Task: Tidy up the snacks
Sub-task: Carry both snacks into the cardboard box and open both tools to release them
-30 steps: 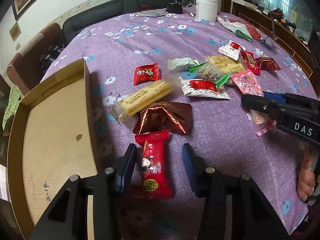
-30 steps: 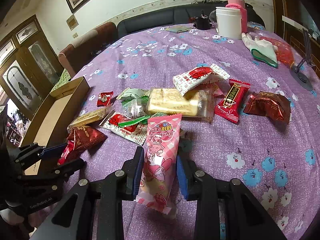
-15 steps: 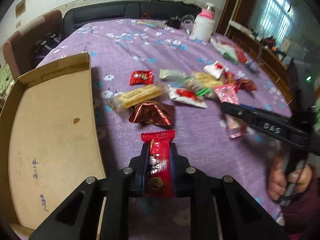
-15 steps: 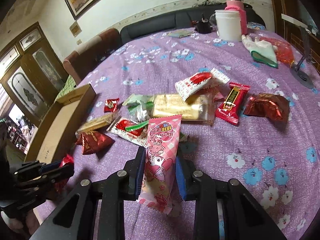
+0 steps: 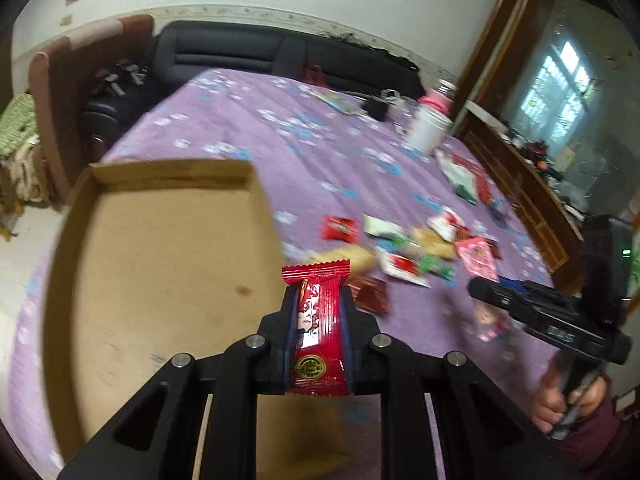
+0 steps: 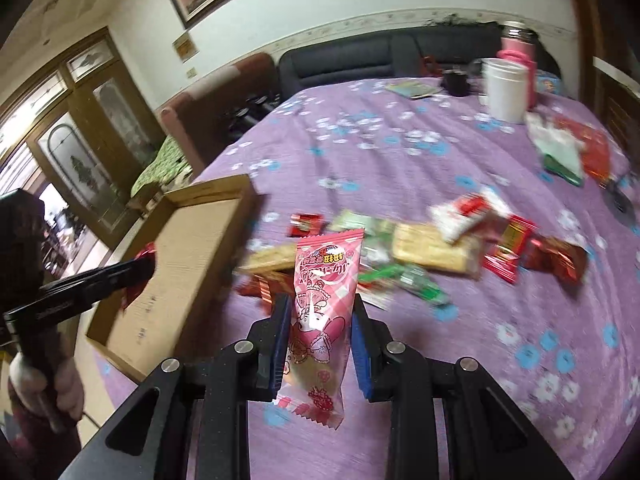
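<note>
My left gripper (image 5: 318, 300) is shut on a red snack packet (image 5: 318, 332) and holds it in the air by the right wall of the open cardboard box (image 5: 160, 264). My right gripper (image 6: 320, 308) is shut on a pink snack packet (image 6: 320, 312), lifted above the purple tablecloth. The box also shows in the right wrist view (image 6: 180, 264) to the left, with the left gripper (image 6: 136, 272) over it. A loose pile of snack packets (image 6: 432, 248) lies on the cloth beyond; it also shows in the left wrist view (image 5: 408, 248).
A white tub (image 6: 505, 88) and a pink flask (image 6: 516, 48) stand at the far end of the table. A green and white glove (image 6: 560, 152) lies at the right. A dark sofa (image 6: 380, 56) runs behind the table.
Both grippers have lifted their packets off the cloth. The left gripper has swung left toward the box with the red packet. The right gripper has risen and shifted left with the pink packet.
</note>
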The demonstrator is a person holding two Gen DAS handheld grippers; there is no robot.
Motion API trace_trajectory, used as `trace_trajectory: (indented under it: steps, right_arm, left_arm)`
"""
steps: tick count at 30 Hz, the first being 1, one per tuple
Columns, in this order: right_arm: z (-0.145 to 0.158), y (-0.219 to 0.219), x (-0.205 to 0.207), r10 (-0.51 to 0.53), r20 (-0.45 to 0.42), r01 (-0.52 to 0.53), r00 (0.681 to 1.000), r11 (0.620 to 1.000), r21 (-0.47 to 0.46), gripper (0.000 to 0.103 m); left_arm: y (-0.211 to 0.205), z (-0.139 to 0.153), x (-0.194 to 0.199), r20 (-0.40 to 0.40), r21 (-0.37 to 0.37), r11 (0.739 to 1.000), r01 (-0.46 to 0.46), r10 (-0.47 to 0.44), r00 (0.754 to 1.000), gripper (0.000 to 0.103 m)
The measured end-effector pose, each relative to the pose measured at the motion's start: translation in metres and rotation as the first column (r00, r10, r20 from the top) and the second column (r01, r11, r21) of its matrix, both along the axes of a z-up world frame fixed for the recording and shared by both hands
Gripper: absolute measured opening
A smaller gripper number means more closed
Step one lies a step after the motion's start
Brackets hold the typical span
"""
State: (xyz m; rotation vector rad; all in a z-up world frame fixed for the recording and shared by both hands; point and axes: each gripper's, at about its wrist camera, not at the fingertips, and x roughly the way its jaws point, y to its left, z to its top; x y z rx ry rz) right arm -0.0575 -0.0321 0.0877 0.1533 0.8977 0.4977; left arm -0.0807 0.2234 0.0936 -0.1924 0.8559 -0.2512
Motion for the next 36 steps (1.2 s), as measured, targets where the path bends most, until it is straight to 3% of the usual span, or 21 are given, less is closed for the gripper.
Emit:
trace_trajectory:
  steps: [10,14,20,24,27,29,30,36]
  right_arm:
    - [0.009,0.131,0.049,0.184,-0.025,-0.185,0.983,0.981,-0.051,0.031]
    - [-0.002,0.184,0.078,0.210,-0.032,-0.212,0.977,0.969,-0.129,0.031]
    - [-0.024,0.226,0.103,0.219,-0.054,-0.226,0.974,0.951,-0.210,0.031]
    - [-0.033,0.237,0.110,0.219,-0.058,-0.226,0.974,0.946,-0.231,0.032]
    - [-0.031,0.237,0.110,0.211,-0.045,-0.215,0.976,0.947,-0.239,0.033]
    - [-0.027,0.234,0.109,0.211,-0.036,-0.213,0.977,0.950,-0.230,0.041]
    - [-0.024,0.232,0.108,0.207,-0.028,-0.208,0.978,0.951,-0.229,0.045]
    - [0.006,0.192,0.096,0.167,0.032,-0.159,0.985,0.970,-0.185,0.045]
  left_arm:
    - [0.093,-0.025,0.077,-0.136,-0.077,0.984,-0.162,0.150,0.979,0.018]
    - [0.110,-0.042,0.101,-0.183,-0.101,0.971,-0.215,0.194,0.964,0.018]
    - [0.123,-0.063,0.123,-0.236,-0.120,0.954,-0.276,0.243,0.941,0.018]
    - [0.132,-0.068,0.122,-0.245,-0.144,0.940,-0.310,0.270,0.931,0.021]
    - [0.135,-0.067,0.121,-0.247,-0.166,0.934,-0.318,0.273,0.930,0.036]
    - [0.136,-0.062,0.117,-0.231,-0.164,0.930,-0.328,0.287,0.929,0.046]
    - [0.136,-0.059,0.116,-0.225,-0.164,0.929,-0.333,0.293,0.929,0.046]
    - [0.132,-0.035,0.093,-0.198,-0.190,0.917,-0.349,0.313,0.929,0.051]
